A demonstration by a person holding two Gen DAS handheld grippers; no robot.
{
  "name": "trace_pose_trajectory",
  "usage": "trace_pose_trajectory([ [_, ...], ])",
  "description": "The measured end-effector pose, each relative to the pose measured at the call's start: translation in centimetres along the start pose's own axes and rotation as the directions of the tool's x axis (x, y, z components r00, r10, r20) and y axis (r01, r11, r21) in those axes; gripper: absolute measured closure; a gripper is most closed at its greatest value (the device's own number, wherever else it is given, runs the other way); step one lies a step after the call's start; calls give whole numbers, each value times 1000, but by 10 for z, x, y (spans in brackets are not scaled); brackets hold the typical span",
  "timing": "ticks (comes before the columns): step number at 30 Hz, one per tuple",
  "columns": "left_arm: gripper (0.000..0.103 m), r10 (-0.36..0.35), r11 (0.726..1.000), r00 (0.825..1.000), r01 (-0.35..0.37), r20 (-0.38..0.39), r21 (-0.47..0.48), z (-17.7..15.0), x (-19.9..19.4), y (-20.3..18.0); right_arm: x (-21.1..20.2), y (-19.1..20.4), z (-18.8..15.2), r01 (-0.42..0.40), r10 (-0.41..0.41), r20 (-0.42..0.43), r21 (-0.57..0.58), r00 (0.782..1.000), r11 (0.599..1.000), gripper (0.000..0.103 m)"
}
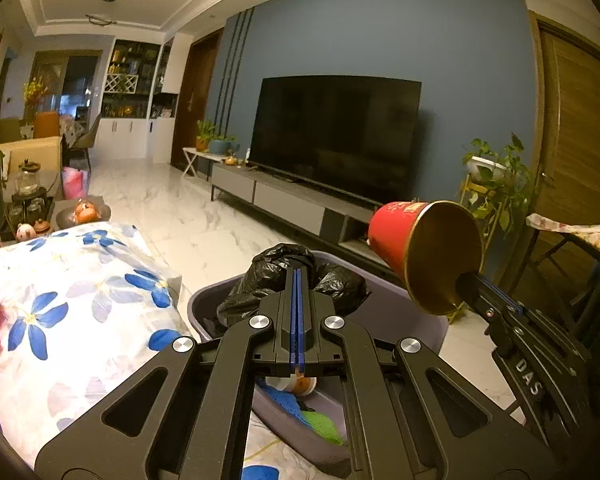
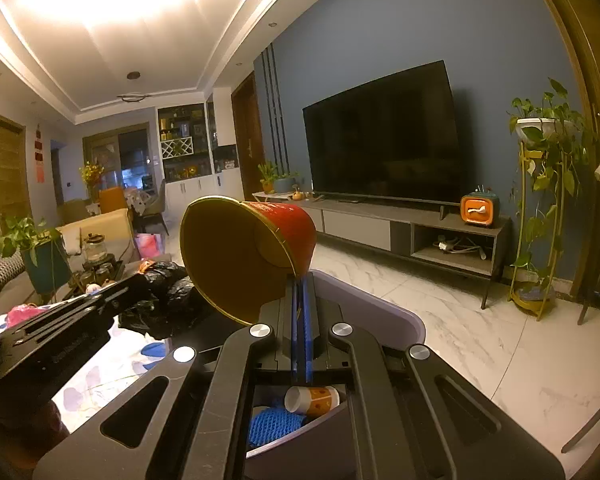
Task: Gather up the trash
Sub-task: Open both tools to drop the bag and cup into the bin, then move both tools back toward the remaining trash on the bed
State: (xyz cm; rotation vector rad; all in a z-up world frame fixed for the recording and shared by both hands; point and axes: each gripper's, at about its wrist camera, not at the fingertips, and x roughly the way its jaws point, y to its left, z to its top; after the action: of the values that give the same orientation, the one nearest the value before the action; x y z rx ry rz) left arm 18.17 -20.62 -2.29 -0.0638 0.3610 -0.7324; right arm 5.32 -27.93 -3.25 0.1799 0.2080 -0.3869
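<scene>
The lavender plastic bin (image 1: pixel 384 304) is the landmark here, and it already holds a fair share: a small white-and-orange paper cup (image 2: pixel 314 399), a blue knitted cloth (image 2: pixel 274 424) and something bright green (image 1: pixel 324 426) lie at its bottom. The right gripper (image 2: pixel 300 280) pinches the rim of a red paper cup with a gold lining (image 2: pixel 252 252), its blue pads pressed onto the wall, and holds it tilted above the bin's far-right side, mouth facing back toward the cameras. The left gripper (image 1: pixel 297 276) has its jaws pressed together on a crumpled black plastic bag (image 1: pixel 276 276) at the bin's far rim; whether the bag lies inside or is draped over the edge, I cannot tell.

By my judgement the collecting is well along; the red cup has yet to be dropped in, and pink litter (image 2: pixel 24 314) left of the bin may remain.

Left of the bin lies a flower-printed cloth surface (image 1: pixel 60 320); beyond and right of it the marble floor (image 2: pixel 440 320) is open. The two tools sit close together over the bin, so the cup needs a clear drop beside the bag.
</scene>
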Motion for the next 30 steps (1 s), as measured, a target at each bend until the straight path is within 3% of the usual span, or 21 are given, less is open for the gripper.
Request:
trace_pose_trajectory([
  [4, 101, -38, 999, 999, 37, -32, -11, -2, 9, 1, 3, -1, 0, -3, 3, -6, 8, 1000, 1000, 100],
  [5, 91, -34, 999, 999, 34, -40, -11, -2, 11, 1, 3, -1, 0, -5, 5, -8, 9, 1000, 1000, 100],
  [8, 45, 6, 1000, 1000, -7, -29, -30, -6, 8, 9, 8, -3, 0, -14, 15, -18, 15, 1000, 1000, 100],
  [9, 41, 29, 999, 999, -30, -18, -37, -6, 5, 12, 10, -3, -1, -22, 22, -24, 17, 999, 1000, 100],
  [18, 22, 190, 977, 981, -186, 32, -102, -15, -40, 48, 29, 3, -10, -66, 66, -74, 6, 995, 998, 99],
  [19, 21, 208, 973, 977, -204, 34, -108, -16, -45, 51, 29, 3, -11, -68, 68, -73, 6, 995, 998, 96],
  [21, 19, 251, 962, 967, -246, 35, -123, -20, -56, 60, 26, 2, -12, -63, 63, -61, 8, 996, 998, 69],
  [22, 19, 274, 955, 961, -268, 30, -127, -21, -60, 63, 24, 1, -12, -58, 58, -53, 9, 997, 998, 64],
  [25, 19, 349, 929, 937, -345, 12, -133, -26, -72, 73, 15, 4, -11, -53, 54, -38, 5, 998, 999, 62],
  [30, 17, 443, 888, 897, -440, -11, -133, -35, -92, 83, -3, 7, -12, -61, 61, -16, 3, 998, 998, 47],
])
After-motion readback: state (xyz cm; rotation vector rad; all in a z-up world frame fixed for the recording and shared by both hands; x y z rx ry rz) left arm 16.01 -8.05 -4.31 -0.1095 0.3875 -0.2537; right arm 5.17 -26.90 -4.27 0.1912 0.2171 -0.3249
